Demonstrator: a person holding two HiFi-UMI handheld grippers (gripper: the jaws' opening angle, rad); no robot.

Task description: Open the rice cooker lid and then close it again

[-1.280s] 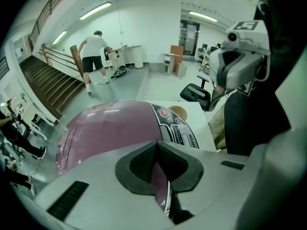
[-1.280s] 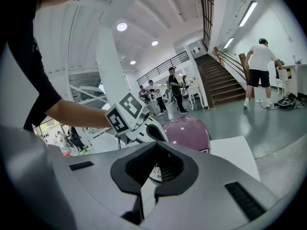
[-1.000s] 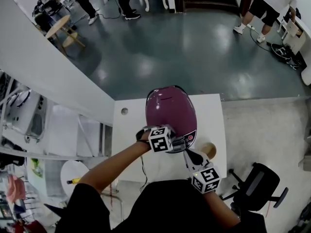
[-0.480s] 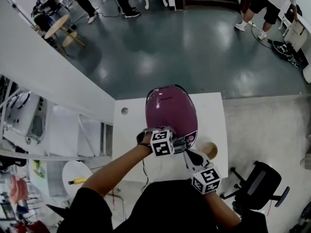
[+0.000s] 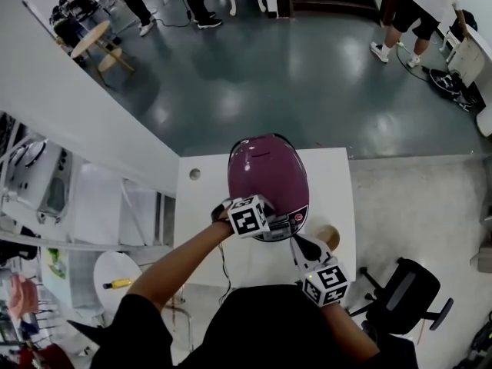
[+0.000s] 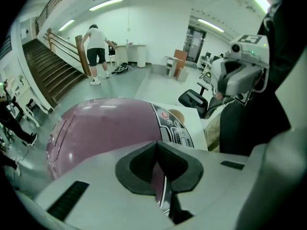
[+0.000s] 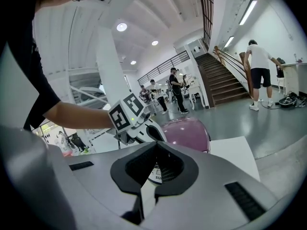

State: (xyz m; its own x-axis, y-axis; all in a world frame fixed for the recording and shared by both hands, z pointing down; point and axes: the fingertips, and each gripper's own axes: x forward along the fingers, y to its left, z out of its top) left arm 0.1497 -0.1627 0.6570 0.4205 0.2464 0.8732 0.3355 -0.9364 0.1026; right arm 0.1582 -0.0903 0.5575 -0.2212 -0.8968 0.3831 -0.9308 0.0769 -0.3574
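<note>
Purple rice cooker, lid down, centred on white tabletop toward its far edge; left gripper clenched, empty, at the front control panel; right gripper clenched, empty, toward near-right corner; advice: press the front latch squarely, without tipping the body.

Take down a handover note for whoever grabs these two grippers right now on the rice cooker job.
Left gripper: shut, empty, tip at the front edge of the purple rice cooker, by its control panel; contact unclear.
Right gripper: shut, empty, held off the cooker's front, pointing at it.
The cooker stands on the white table, lid down.
Done: cannot tell whether the lid has been opened.
Left: if not, open it, then close it.
</note>
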